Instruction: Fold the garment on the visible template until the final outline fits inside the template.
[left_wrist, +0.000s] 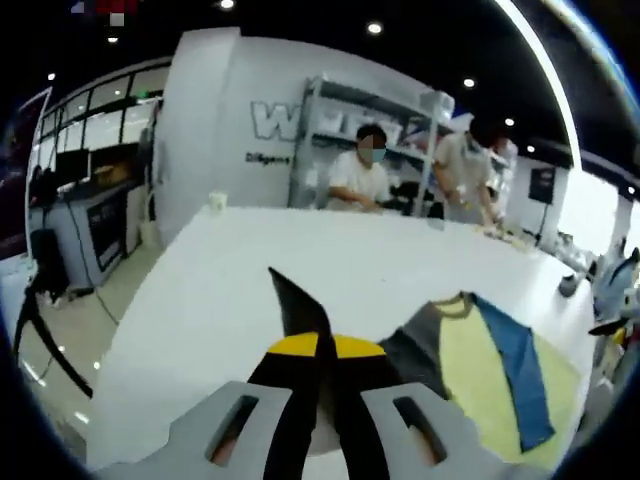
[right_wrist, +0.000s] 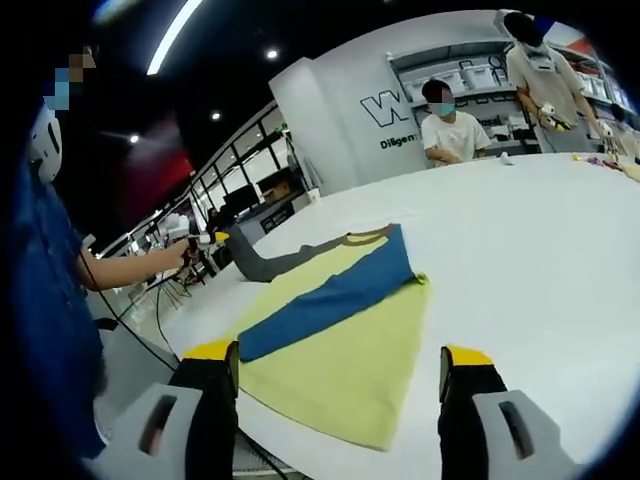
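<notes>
Left gripper view: my left gripper (left_wrist: 312, 345) has its jaws pressed together, possibly pinching something dark, though I cannot tell. Garment (left_wrist: 487, 365), yellow with blue band and grey sleeve, lies flat on white table (left_wrist: 300, 250), right of the jaws. Right gripper (right_wrist: 340, 362) spread wide, hovering at the garment's (right_wrist: 345, 325) near hem.

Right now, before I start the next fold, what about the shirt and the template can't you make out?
- Template: no outline can be told apart on the white table in either view.
- Garment in the left gripper view: its near part sits behind the left gripper.
- Garment in the right gripper view: its near hem runs toward the table edge between the right gripper jaws.
</notes>
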